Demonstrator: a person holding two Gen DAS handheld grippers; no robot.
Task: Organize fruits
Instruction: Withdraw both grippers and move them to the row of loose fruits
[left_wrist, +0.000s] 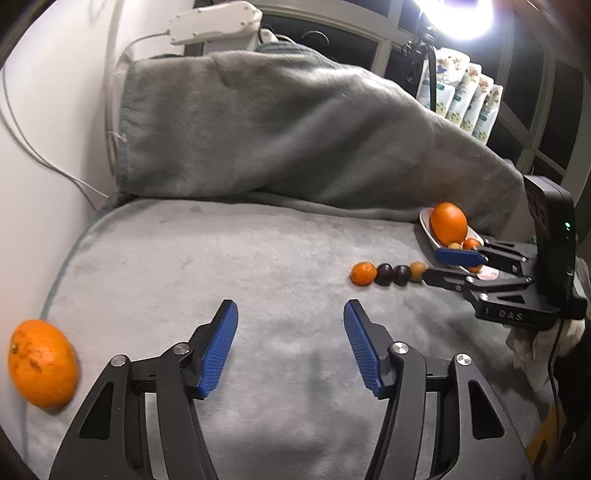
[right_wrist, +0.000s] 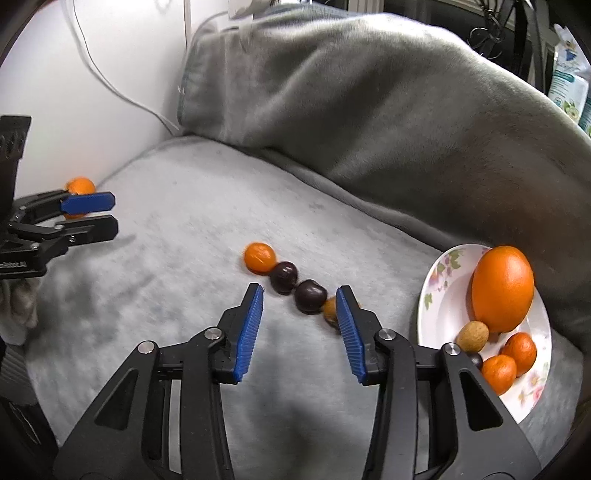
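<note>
A grey fleece blanket (left_wrist: 288, 125) covers a padded seat and drapes up over its backrest, filling the middle of both views. At nine o'clock stands a plain white wall (left_wrist: 48, 110), with thin white cables (left_wrist: 44, 158) trailing down it. At twelve o'clock a white plastic device (left_wrist: 214, 22) sits above the backrest. At one o'clock a bright lamp (left_wrist: 458, 14) glares before dark window panes (left_wrist: 561, 118) in pale frames; floral-printed packets (left_wrist: 469, 103) lean there.
</note>
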